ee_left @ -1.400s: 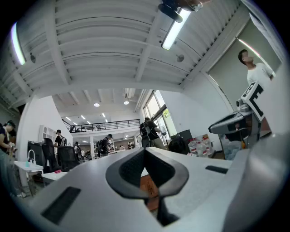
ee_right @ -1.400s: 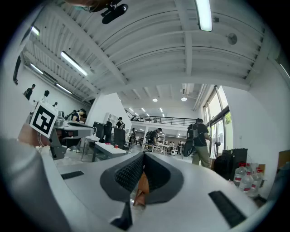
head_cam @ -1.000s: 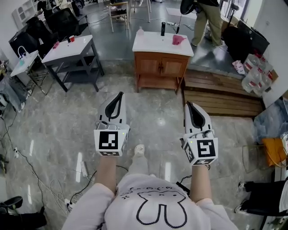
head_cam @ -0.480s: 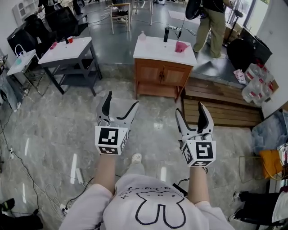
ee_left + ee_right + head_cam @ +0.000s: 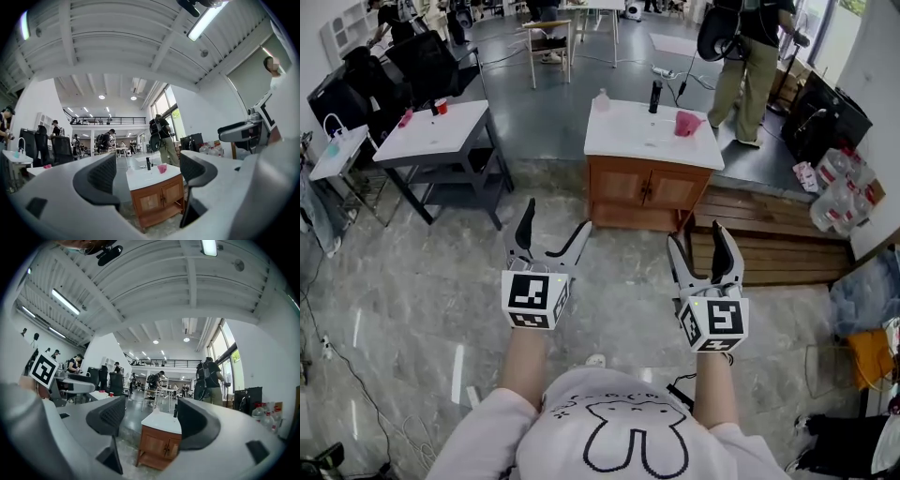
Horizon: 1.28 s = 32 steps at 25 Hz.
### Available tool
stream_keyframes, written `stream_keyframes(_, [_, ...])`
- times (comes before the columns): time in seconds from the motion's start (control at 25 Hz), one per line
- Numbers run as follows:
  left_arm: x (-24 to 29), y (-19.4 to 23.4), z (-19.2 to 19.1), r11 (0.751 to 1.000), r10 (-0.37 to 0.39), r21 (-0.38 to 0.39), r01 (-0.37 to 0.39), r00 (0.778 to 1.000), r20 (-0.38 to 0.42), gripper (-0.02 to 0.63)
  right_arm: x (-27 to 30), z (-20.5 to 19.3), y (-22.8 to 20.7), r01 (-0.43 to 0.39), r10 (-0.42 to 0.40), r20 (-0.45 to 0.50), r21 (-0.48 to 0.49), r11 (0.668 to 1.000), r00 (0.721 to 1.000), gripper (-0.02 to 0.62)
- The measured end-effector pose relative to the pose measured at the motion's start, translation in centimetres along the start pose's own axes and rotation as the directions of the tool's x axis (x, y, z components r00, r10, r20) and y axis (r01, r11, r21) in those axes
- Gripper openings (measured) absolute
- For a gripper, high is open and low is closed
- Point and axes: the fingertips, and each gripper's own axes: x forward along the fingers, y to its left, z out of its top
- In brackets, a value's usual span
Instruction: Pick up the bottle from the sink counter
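A white sink counter (image 5: 628, 141) on a wooden cabinet (image 5: 649, 190) stands a few steps ahead across the stone floor. On it are a small pale bottle (image 5: 602, 100) at the back left, a dark upright bottle or tap (image 5: 655, 96) and a pink cup (image 5: 686, 124). My left gripper (image 5: 553, 225) is held low in front of me, its jaws opening with nothing between them. My right gripper (image 5: 697, 242) is open and empty beside it. Both gripper views frame the cabinet (image 5: 157, 199) (image 5: 161, 446) between the jaws, far off.
A white table on dark legs (image 5: 441, 127) with a red cup (image 5: 442, 106) stands to the left. A wooden step platform (image 5: 769, 230) lies right of the cabinet. A person (image 5: 748, 52) stands behind the counter. Packs of water bottles (image 5: 842, 183) sit at the right wall.
Both grippers went from shut to wide open. The counter has come nearer in the head view and the grippers sit lower in it.
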Motion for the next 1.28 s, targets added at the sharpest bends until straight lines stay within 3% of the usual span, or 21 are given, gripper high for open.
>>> stream_keyframes(0.64, [10.0, 5.9, -2.3, 0.999, -0.023, 0.029, 0.023, 1.000, 0.000, 0.416, 11.6, -1.7, -1.9, 0.019, -0.019, -0.007, -0.022, 1.000, 1.000, 0.333])
stream_keyframes(0.96, [15.7, 7.9, -3.1, 0.997, 0.013, 0.075, -0.014, 1.000, 0.009, 0.416, 17.2, -2.4, -5.0, 0.028, -0.028, 0.031, 0.012, 1.000, 0.999, 0.333])
stream_keyframes(1.28, [24.7, 10.4, -4.4, 0.994, 0.056, 0.099, -0.055, 0.998, -0.001, 0.414, 26.0, -4.8, -9.4, 0.010, -0.010, 0.008, 0.030, 1.000, 1.000, 0.333])
